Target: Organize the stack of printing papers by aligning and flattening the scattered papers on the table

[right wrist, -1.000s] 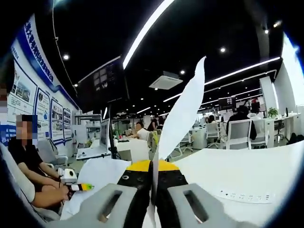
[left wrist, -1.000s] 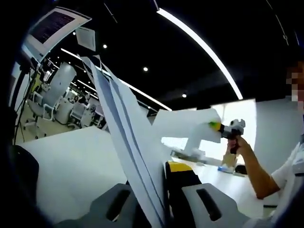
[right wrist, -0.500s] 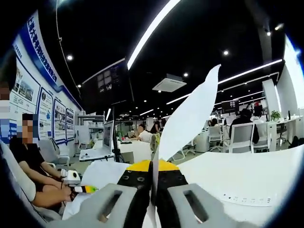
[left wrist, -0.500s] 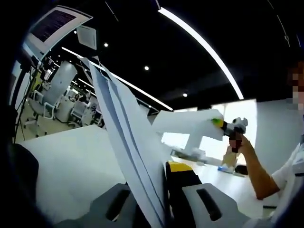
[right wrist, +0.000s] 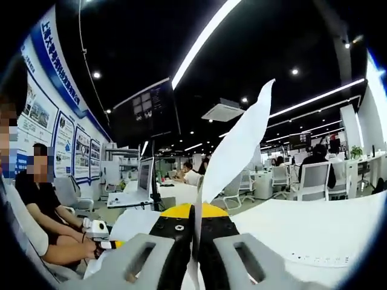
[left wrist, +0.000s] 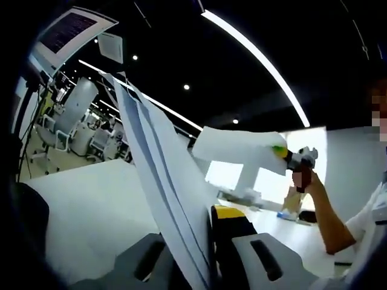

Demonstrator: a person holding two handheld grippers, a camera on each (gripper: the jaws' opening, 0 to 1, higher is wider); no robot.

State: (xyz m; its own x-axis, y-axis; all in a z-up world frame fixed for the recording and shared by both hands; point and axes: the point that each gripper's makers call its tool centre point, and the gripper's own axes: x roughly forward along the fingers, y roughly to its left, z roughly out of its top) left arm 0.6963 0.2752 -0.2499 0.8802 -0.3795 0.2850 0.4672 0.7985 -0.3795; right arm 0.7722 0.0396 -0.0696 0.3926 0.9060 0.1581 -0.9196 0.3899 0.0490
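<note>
At the bottom centre of the left gripper view, the left gripper (left wrist: 208, 266) is seen closed on the stack of papers (left wrist: 160, 181), with the jaws pressed together around the lower edge of the sheets. The stack is held upright and leans toward the upper left of the frame, where several sheet edges fan slightly apart. At the right of the same view, the right gripper (left wrist: 296, 160) is carried in a person's hand (left wrist: 305, 181), and a far corner of the papers is pinched at its yellow-green tip. A white table (left wrist: 91, 205) is spread across the lower left below the sheets.

At the bottom centre of the right gripper view, the right gripper (right wrist: 196, 254) is likewise clamped shut on a paper edge (right wrist: 236, 151), which rises as a narrow white blade toward the upper centre. At the lower left of that frame, the left gripper (right wrist: 97, 232) is seen in the person's other hand (right wrist: 78, 251), with more white sheet beside it. A white tabletop (right wrist: 308, 223) is stretched across the lower right.
</note>
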